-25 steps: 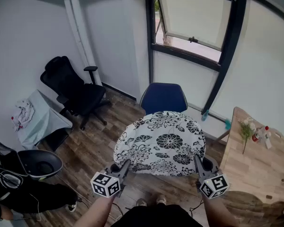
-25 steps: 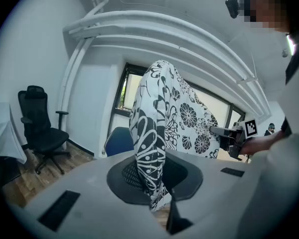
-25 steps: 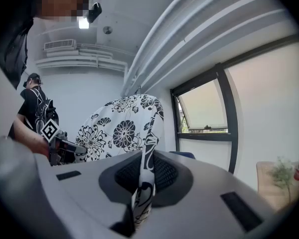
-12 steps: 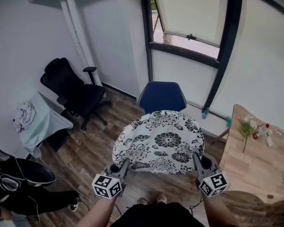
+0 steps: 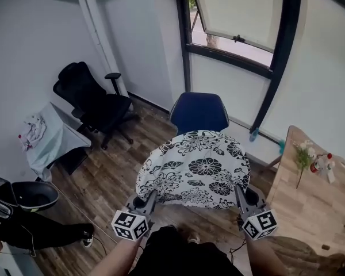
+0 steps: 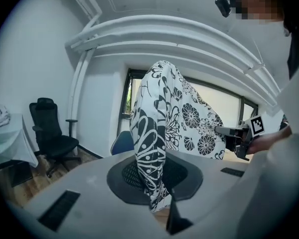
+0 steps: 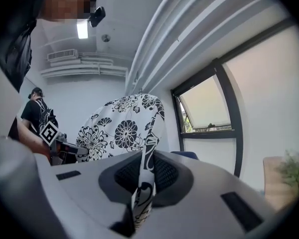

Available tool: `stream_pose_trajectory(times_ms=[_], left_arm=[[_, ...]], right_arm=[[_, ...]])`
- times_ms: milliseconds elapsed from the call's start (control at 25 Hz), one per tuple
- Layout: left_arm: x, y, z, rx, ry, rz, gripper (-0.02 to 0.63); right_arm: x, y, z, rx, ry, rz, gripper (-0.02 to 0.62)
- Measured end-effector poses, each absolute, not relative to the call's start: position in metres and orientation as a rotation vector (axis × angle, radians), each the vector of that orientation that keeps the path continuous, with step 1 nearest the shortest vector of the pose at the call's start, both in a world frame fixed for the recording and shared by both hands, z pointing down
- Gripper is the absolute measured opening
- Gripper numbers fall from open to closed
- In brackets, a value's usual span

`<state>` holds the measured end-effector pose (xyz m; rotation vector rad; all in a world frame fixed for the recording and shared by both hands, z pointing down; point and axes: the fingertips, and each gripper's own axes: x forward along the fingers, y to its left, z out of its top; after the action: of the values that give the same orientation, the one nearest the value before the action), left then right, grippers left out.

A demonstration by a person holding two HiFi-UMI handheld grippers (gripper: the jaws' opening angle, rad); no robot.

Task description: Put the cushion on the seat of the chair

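**Cushion up, chair seat not reached yet**

You've got the cushion (image 5: 195, 174) held up betw. both grippers, in front of the blue chair (image 5: 199, 112). It blocks your view of the seat, so only the backrest shows. L gripper (image 5: 150, 199) is clamped on the near left edge and R gripper (image 5: 240, 195) on the near right edge. Both gripper views show patterned fabric pinched tight betw. the jaws.

Step in hand, as I read it: carry and line-up, placement not done. Next you'd prob. need to go fwd, lower both sides evenly w/ the far edge toward the backrest, then let go. Mind the wooden table (image 5: 310, 211) on your right.
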<state>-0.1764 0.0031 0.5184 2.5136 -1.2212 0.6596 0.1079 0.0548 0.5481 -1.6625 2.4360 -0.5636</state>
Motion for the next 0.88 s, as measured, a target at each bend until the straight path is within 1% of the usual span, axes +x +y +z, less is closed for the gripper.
stream_pose_trajectory(times_ms=[160, 880], left_arm=[[-0.175, 0.02, 0.513, 2.494, -1.185, 0.685, 0.025], [-0.181, -0.018, 0.547, 2.578, -1.03, 0.691, 0.026]], right_arm=[[0.114, 0.066, 0.539, -1.668, 2.424, -0.601, 0.037], [0.095, 0.065, 0.559, -1.816, 2.343, -0.608, 0.037]])
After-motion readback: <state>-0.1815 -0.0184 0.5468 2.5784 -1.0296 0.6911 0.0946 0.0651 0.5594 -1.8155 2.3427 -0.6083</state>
